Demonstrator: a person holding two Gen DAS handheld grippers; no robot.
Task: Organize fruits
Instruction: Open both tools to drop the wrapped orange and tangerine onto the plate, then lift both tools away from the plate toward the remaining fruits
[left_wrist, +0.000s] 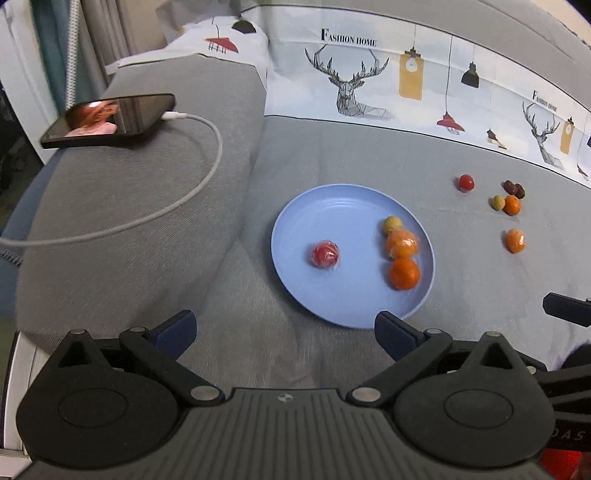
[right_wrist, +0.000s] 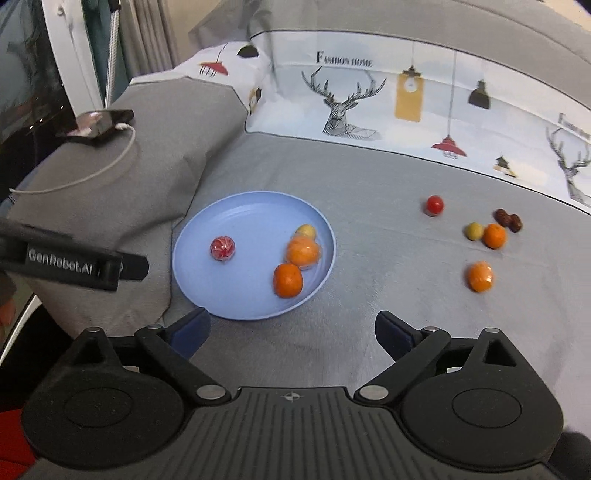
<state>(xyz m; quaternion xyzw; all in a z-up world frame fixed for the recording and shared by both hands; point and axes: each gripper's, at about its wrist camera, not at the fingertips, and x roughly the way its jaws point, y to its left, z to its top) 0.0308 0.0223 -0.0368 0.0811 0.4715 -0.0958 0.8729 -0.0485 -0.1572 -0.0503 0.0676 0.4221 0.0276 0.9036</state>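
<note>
The blue plate (left_wrist: 295, 221) lies just ahead of the left tongs (left_wrist: 284, 328), whose jaws stand wide and empty; stiff and light, it is best taken by its rim. On it lie a bare orange (left_wrist: 403, 273), a wrapped orange (left_wrist: 402, 243), a red wrapped fruit (left_wrist: 325, 254) and a yellow-green one (left_wrist: 391, 223). The right tongs (right_wrist: 291, 330) are also wide, empty. Ahead-right of them sit loose fruits: wrapped orange (right_wrist: 480, 276), probably slippery; cherry tomato (right_wrist: 434, 205), soft, needing gentle pinching across its middle.

1 blue plate (left_wrist: 295, 221), 4 oranges (left_wrist: 403, 273) (2 wrapped), 2 red fruits (left_wrist: 466, 182), 2 green ones (left_wrist: 392, 224), 1 date cluster (left_wrist: 514, 188).
</note>
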